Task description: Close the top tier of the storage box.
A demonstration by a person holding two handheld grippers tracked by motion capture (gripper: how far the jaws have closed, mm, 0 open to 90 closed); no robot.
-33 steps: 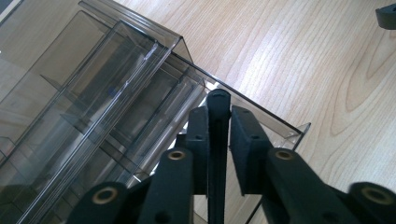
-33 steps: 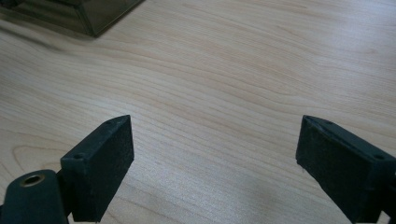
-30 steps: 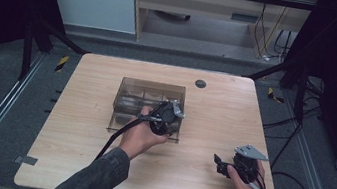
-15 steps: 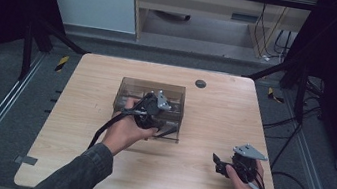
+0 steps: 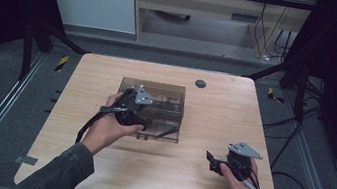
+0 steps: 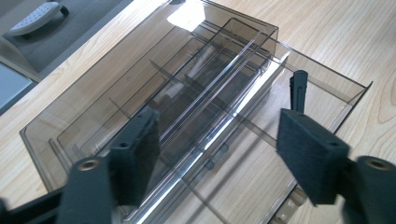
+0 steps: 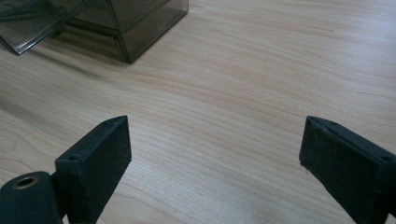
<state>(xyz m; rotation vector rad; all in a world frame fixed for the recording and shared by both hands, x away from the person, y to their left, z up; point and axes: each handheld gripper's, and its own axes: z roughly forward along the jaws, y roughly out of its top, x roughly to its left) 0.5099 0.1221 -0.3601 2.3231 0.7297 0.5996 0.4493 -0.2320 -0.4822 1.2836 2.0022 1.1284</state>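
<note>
1. Box (image 5: 154, 107): smoked clear plastic, divided into compartments, sits mid-table (image 5: 94, 174); we see its drawer pulled partly out toward the person.
2. Left gripper (image 6: 217, 140) hangs over the box's open drawer (image 6: 261, 177), jaws spread wide, nothing between them.
3. Right gripper (image 7: 215, 168) rests low near the table's right front edge, well apart from the box; we note its jaws parted, empty.

pale wooden table (image 5: 194, 179) bears a smoky clear box (image 5: 170, 100) (drawer open) and a round cap (image 5: 200, 83)
</note>
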